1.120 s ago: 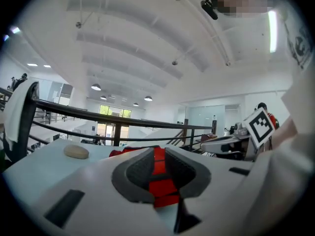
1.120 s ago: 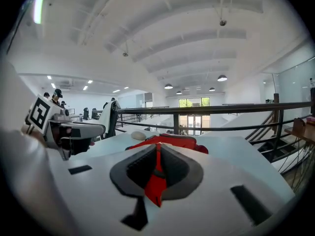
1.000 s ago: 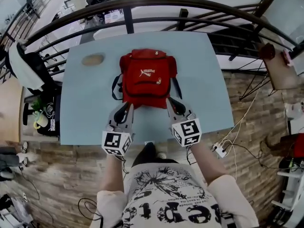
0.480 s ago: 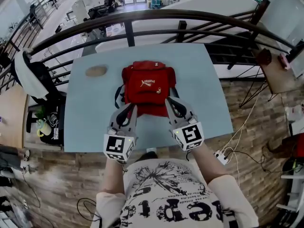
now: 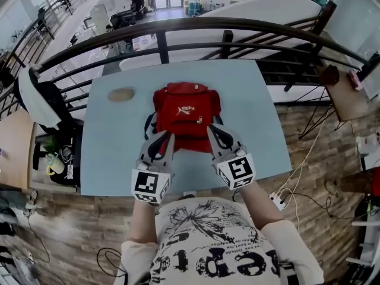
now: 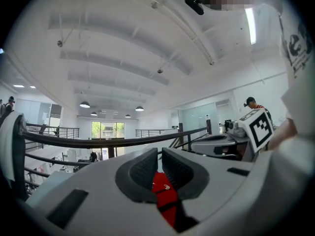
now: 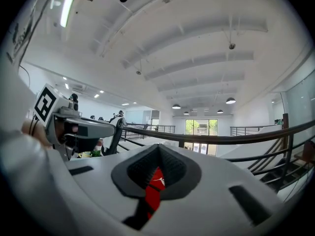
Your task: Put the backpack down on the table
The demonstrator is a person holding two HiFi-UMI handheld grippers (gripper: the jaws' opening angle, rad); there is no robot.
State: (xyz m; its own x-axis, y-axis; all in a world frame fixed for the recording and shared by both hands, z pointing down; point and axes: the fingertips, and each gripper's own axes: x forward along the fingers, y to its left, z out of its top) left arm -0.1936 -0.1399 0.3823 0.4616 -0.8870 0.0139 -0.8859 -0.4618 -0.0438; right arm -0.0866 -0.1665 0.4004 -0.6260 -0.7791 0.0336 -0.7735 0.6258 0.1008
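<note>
A red backpack (image 5: 185, 108) with a white logo and black straps is over the middle of the pale blue table (image 5: 113, 153). Its near edge is held up by both grippers. My left gripper (image 5: 165, 136) is shut on the bag's near left corner. My right gripper (image 5: 211, 129) is shut on its near right corner. In the left gripper view, red fabric (image 6: 165, 191) is pinched between the dark pads (image 6: 142, 173). The right gripper view shows a strip of red fabric (image 7: 155, 188) clamped in the same way. Whether the bag's far end rests on the table is hidden.
A tan oval object (image 5: 121, 94) lies on the table's far left. A dark curved railing (image 5: 178, 25) runs just behind the table. A chair draped with white cloth (image 5: 35, 94) stands to the left, and cables lie on the wooden floor (image 5: 309, 159) to the right.
Both grippers have risen together, keeping their hold on the backpack's near edge. The bag has come up with them and looks shorter from above.
</note>
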